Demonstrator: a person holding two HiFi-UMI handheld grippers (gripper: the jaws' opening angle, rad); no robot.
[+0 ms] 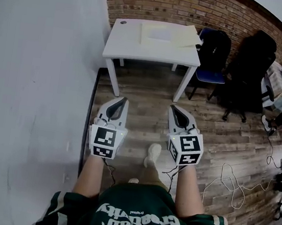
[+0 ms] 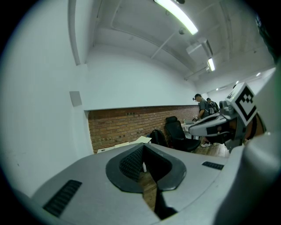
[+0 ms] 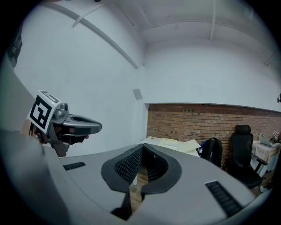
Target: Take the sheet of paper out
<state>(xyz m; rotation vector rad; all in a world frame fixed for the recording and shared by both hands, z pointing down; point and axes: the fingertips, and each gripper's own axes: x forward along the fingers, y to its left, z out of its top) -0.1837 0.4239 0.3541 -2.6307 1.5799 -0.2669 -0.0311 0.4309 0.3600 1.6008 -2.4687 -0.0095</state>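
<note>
Ahead at brick wall (image 1: pixel 170 5): surface (image 1: pixel 123 48) w/ paper sheets (image 1: pixel 168 34), chairs (image 1: pixel 214 52) beside; left tongs (image 1: pixel 124 100), right tongs (image 1: pixel 172 107) pressed together, empty; sheets indistinct.

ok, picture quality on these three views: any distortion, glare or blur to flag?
Head view: fisheye bends the brick wall and the table; dark corner at top right; even light, sharp. Left gripper view: round black vignette, ceiling strip light blown out. Right gripper view: same vignette, flat light, no glare.
</note>
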